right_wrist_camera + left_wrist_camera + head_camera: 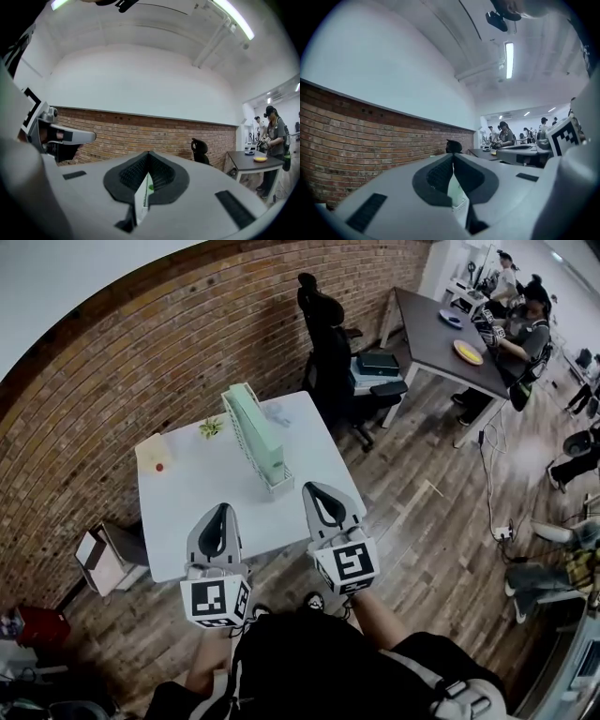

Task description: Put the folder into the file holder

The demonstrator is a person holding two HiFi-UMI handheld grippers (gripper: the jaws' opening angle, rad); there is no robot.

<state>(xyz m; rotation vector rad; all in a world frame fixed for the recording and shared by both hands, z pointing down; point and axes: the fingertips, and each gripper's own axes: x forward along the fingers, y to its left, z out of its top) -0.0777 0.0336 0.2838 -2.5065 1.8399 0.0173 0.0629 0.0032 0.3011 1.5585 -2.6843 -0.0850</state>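
While both grippers hang level above the near edge of the tabletop (pixel 183 521), the folder (pixel 255 430) already stands in the holder (pixel 278 483), apart from either of them.

At the far left corner of the tabletop lies a pale box (pixel 155 451) with a red dot on it. A small plant (pixel 212 427) sits by the far edge, just left of the holder's far end.

The left gripper (pixel 222 511) is over the near edge, left of the middle. Its own view shows its jaws (pixel 453 156) shut tip to tip, with nothing held between the pads.

The holder is white and occupies the middle of the tabletop, a little toward the right edge. The green folder stands upright on its long edge inside it. The folder's long axis runs from the far edge toward the near edge, roughly parallel to the right edge. Its near end points at the gap between the two grippers, closer to the right one.

The right gripper (pixel 315 489) is near the near right corner, just beside the holder's near end but not touching it. In its own view the jaws (pixel 149 154) are closed together and empty.

A black chair (pixel 328 348) stands beyond the far right corner.
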